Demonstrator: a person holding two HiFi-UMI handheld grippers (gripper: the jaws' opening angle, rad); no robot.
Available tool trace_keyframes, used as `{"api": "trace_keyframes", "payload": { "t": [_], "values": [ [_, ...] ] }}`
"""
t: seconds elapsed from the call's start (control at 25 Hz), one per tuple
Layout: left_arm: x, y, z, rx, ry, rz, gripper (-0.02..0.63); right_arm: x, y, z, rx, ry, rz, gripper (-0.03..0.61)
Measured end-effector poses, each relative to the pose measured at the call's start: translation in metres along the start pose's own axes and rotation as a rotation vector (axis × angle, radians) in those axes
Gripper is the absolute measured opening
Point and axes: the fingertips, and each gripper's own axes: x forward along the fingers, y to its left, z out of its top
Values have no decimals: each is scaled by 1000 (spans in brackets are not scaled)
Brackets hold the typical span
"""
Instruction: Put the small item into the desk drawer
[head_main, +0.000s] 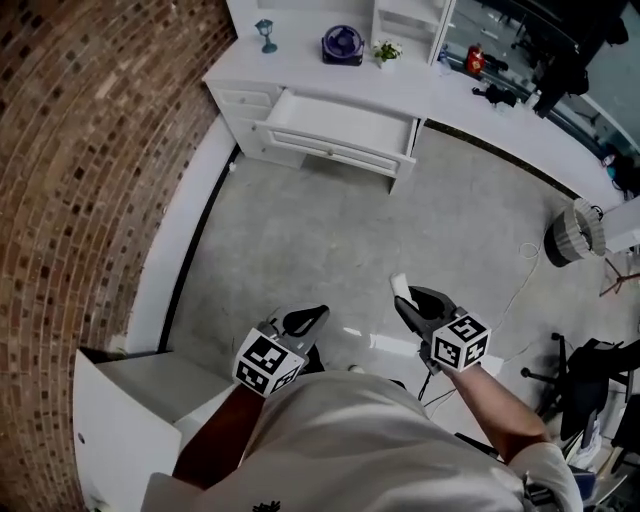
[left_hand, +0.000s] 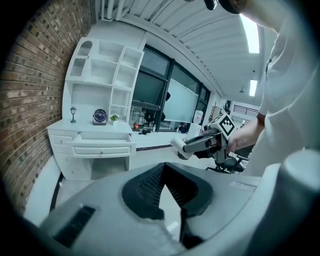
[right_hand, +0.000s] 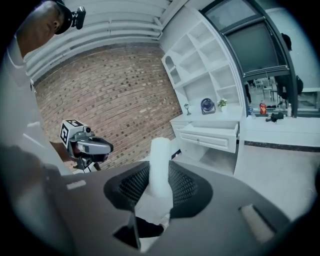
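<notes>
The small item is a white cylinder, and my right gripper is shut on it, its end standing up past the pads. In the head view the right gripper carries the item above the grey floor, well short of the desk. The white desk stands far ahead with its wide drawer pulled open; the drawer looks empty from here. My left gripper hangs beside the right one, the tips of its jaws together and nothing between them.
A brick wall runs along the left. A white cabinet stands at my lower left. On the desk are a small lamp, a purple fan and a plant. A round basket and a black chair base are at the right.
</notes>
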Motion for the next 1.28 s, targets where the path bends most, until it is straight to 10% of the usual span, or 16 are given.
{"api": "trace_keyframes", "payload": {
  "t": [0.6, 1.28],
  "values": [
    [-20, 180, 44, 26, -18, -117, 5, 143, -19, 101, 44, -37, -171, 132],
    [94, 289, 147, 54, -8, -94, 5, 239, -207, 199, 93, -87, -208, 132]
  ]
}}
